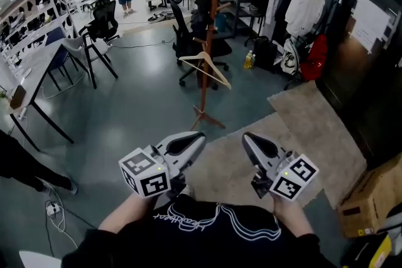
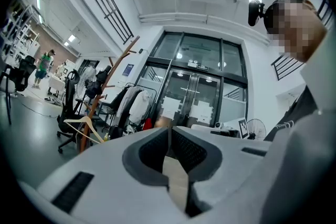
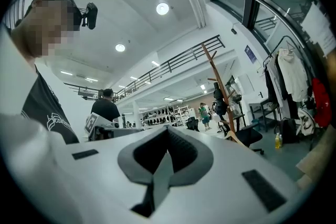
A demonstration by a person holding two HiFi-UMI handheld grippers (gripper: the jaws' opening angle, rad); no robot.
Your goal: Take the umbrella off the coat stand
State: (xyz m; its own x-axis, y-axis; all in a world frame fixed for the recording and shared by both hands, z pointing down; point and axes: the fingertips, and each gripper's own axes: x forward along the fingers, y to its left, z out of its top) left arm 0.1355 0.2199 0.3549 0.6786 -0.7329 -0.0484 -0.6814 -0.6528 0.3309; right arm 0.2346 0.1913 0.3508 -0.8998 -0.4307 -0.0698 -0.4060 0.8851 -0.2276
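The wooden coat stand (image 1: pixel 211 41) rises from the grey floor a few steps ahead of me, and it also shows in the left gripper view (image 2: pixel 100 99) and the right gripper view (image 3: pixel 218 84). A pale wooden hanger (image 1: pixel 205 66) hangs low on it. High on the pole hangs a dark bundle (image 1: pixel 202 4) that may be the folded umbrella; I cannot tell for sure. My left gripper (image 1: pixel 200 136) and right gripper (image 1: pixel 246 136) are held level close to my chest, well short of the stand. Both are shut with nothing between the jaws.
Black office chairs (image 1: pixel 188 34) stand just behind the coat stand. A clothes rack with jackets (image 1: pixel 295 3) is at the back right. A beige rug (image 1: pixel 301 128) lies under and right of me, with a cardboard box (image 1: pixel 374 201) at the right. Desks (image 1: pixel 38 66) line the left.
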